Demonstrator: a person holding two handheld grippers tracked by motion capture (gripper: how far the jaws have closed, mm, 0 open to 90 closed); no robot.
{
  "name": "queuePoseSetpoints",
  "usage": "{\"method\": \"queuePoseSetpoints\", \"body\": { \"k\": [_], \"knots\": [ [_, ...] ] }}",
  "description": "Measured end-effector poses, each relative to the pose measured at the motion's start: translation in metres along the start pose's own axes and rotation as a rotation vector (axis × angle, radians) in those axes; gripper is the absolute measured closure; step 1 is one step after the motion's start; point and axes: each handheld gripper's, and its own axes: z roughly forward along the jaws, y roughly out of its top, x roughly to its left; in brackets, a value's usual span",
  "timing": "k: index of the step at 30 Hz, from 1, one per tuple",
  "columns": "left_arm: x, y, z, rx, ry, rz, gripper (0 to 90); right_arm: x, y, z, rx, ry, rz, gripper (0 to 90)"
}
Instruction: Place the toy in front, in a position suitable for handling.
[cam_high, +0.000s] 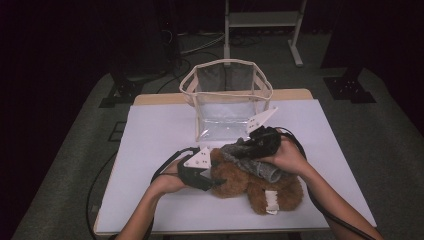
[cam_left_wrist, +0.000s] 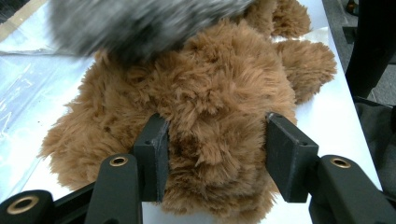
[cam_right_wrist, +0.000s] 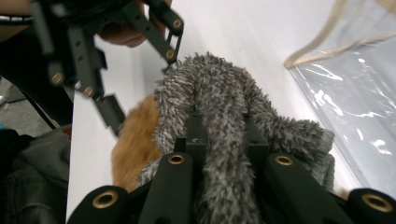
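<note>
The brown plush bear (cam_high: 250, 182) lies on the white worktop (cam_high: 150, 150), just in front of the clear bag (cam_high: 227, 100) with the cream trim, and a grey fuzzy garment (cam_high: 252, 160) is draped across its top. Both look light and very soft: the pile will squash under any squeeze, so a pinch has to bite deep into a fold or a limb, not skim the fur. The grey piece looks floppy and will likely sag and trail from wherever it is caught; a bunched ridge gives the surest hold.

The right tool (cam_right_wrist: 224, 135) is clamped tight on such a ridge of the grey fabric, the jaws nearly together with the cloth gathered between them. That hand (cam_high: 285, 157) comes in from the right, over the bear, wrist turned toward the bag.

The left tool (cam_left_wrist: 215, 154) has its jaws part-way apart, straddling a mound of brown fur; the pads press into the pile on both sides. The left hand (cam_high: 167, 182) sits low beside the bear's left side, forearm lying almost flat along the worktop
</note>
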Motion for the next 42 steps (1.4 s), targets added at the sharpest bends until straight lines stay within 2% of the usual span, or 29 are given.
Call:
{"method": "queuePoseSetpoints", "body": {
  "k": [3,5,10,16,18,19,20,22,25,27,29,30,31,32,36,42],
  "knots": [
    [-0.001,0.0,0.0,0.009,-0.006,0.01,46.1,-0.003,0.006,0.008,0.006,0.01,-0.001,77.5],
    [-0.003,0.001,0.0,0.012,-0.015,0.017,46.1,-0.007,0.014,0.02,0.015,0.022,0.006,77.5],
    [-0.005,0.001,0.0,0.022,-0.033,0.024,45.8,-0.011,0.021,0.033,0.039,0.035,0.003,77.4],
    [-0.003,-0.001,-0.001,0.01,-0.042,0.033,45.4,-0.009,0.014,0.022,0.036,0.025,0.005,77.4],
    [-0.002,-0.002,-0.002,0.007,-0.04,0.029,45.5,-0.003,0.003,0.006,0.028,0.007,0.008,77.4],
    [-0.001,-0.002,-0.002,0.011,-0.032,0.033,45.5,-0.003,0.003,0.006,0.028,0.007,0.008,77.4],
    [0.001,-0.002,-0.002,0.007,-0.02,0.032,45.7,0.001,-0.006,-0.003,0.015,0.001,0.01,77.4],
    [0.001,-0.002,-0.001,-0.002,-0.009,0.021,45.7,0.007,-0.015,-0.011,0.008,-0.006,0.022,77.4],
    [0.003,-0.002,-0.001,-0.001,0.001,0.024,45.7,0.012,-0.023,-0.018,0.007,-0.013,0.017,77.4],
    [0.005,-0.001,-0.001,-0.013,0.025,0.008,45.7,0.02,-0.03,-0.024,-0.002,-0.013,0.016,77.4],
    [0.006,-0.001,-0.001,-0.015,0.038,0.004,45.7,0.024,-0.031,-0.025,-0.002,-0.01,0.006,77.4],
    [0.008,-0.001,0.0,-0.028,0.057,-0.017,45.5,0.028,-0.029,-0.024,-0.008,-0.004,-0.005,77.4],
    [0.008,-0.001,0.0,-0.028,0.057,-0.017,45.2,0.028,-0.029,-0.024,-0.008,-0.004,-0.005,77.4],
    [0.011,-0.001,0.0,-0.037,0.076,-0.034,45.0,0.03,-0.024,-0.018,-0.003,-0.005,-0.015,77.4],
    [0.012,-0.003,-0.003,-0.038,0.087,-0.034,44.3,0.023,-0.017,-0.01,0.004,-0.001,-0.013,77.5],
    [0.013,-0.005,-0.007,-0.035,0.076,-0.028,37.5,0.01,-0.014,-0.006,0.019,-0.029,-0.001,77.6]
  ]
}}
